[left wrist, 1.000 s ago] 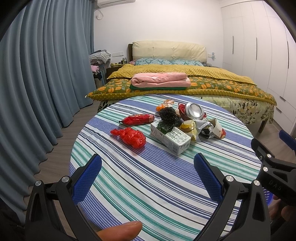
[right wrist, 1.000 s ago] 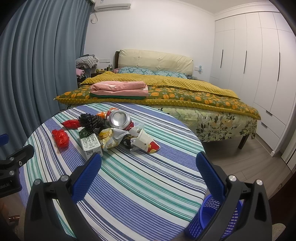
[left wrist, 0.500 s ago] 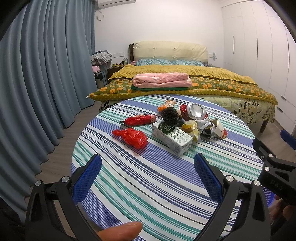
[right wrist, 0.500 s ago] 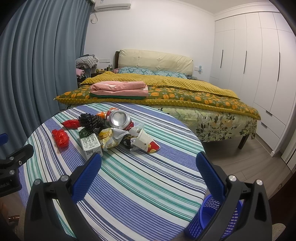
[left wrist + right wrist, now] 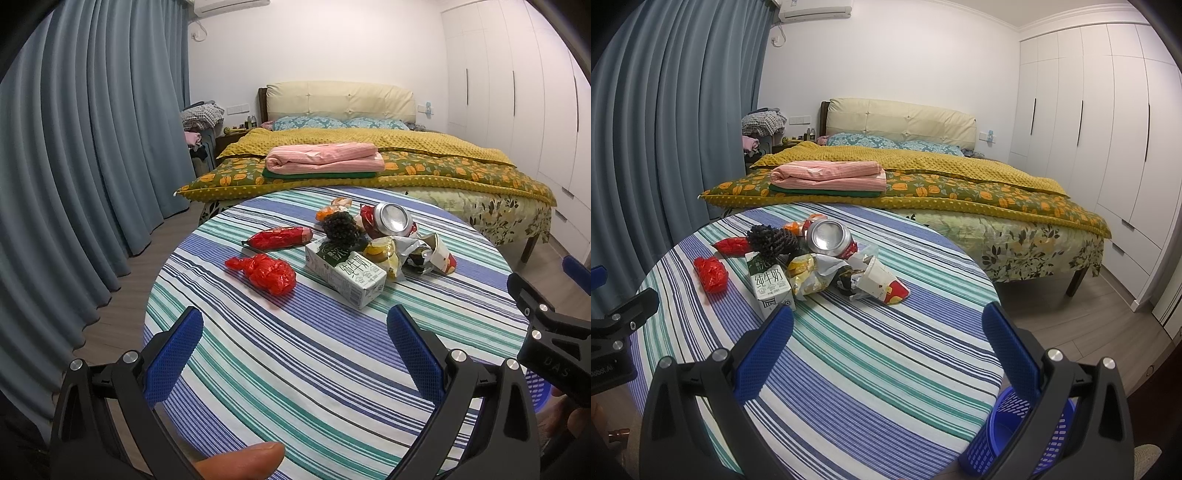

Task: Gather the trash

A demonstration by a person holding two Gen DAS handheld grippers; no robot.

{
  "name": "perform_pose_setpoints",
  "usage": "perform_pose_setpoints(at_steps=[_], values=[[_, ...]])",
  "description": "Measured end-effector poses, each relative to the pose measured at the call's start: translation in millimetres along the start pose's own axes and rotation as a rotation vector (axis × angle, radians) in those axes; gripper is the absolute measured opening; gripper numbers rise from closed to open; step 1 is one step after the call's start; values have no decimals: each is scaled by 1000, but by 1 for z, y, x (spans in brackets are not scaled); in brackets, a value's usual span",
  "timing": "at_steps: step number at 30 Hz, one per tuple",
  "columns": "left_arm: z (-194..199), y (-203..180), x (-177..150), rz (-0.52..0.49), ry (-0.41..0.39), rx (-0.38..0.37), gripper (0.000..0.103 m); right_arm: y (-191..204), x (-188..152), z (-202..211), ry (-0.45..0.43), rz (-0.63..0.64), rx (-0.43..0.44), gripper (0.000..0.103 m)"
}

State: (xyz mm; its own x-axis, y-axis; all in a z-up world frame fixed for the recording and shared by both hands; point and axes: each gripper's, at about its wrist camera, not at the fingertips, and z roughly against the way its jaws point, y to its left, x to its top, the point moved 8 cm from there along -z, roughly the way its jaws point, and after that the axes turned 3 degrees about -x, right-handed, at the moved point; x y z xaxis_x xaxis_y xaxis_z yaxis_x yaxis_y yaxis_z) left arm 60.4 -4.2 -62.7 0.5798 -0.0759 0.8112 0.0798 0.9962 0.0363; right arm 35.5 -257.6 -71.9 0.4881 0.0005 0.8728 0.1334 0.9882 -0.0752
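Trash lies in a pile on the far half of a round striped table (image 5: 314, 369): a milk carton (image 5: 345, 272), a crumpled red plastic bag (image 5: 267, 272), a red wrapper (image 5: 279, 237), a crushed can (image 5: 391, 219), a black scrubby ball (image 5: 341, 227), a paper cup (image 5: 441, 254) and foil wrappers. The same carton (image 5: 770, 282), can (image 5: 829, 238) and cup (image 5: 882, 284) show in the right wrist view. My left gripper (image 5: 295, 347) is open and empty above the near table. My right gripper (image 5: 888, 343) is open and empty, nearer the table's right side.
A blue plastic basket (image 5: 1015, 424) stands on the floor by the table's near right edge. A bed (image 5: 369, 162) with folded pink cloth lies behind the table. Blue curtains (image 5: 74, 166) hang on the left, white wardrobes (image 5: 1108, 129) on the right.
The left gripper has shifted slightly left and back, so the table and trash sit a little further right in its view. The right gripper has barely moved.
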Motion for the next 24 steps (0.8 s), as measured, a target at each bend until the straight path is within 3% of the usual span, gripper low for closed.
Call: perform_pose_setpoints(at_steps=[14,19,24], values=[[-9,3,-2,-17,7,-26,99,-6,-4,-3,6,-2,-7,98],[-21,0,-10,-27,39,-70,99,-8,-10,-9,20,-4,-14,98],[-40,2,-22,-28,80,-50,99,-6,-17,-19,50,1,-19,98]])
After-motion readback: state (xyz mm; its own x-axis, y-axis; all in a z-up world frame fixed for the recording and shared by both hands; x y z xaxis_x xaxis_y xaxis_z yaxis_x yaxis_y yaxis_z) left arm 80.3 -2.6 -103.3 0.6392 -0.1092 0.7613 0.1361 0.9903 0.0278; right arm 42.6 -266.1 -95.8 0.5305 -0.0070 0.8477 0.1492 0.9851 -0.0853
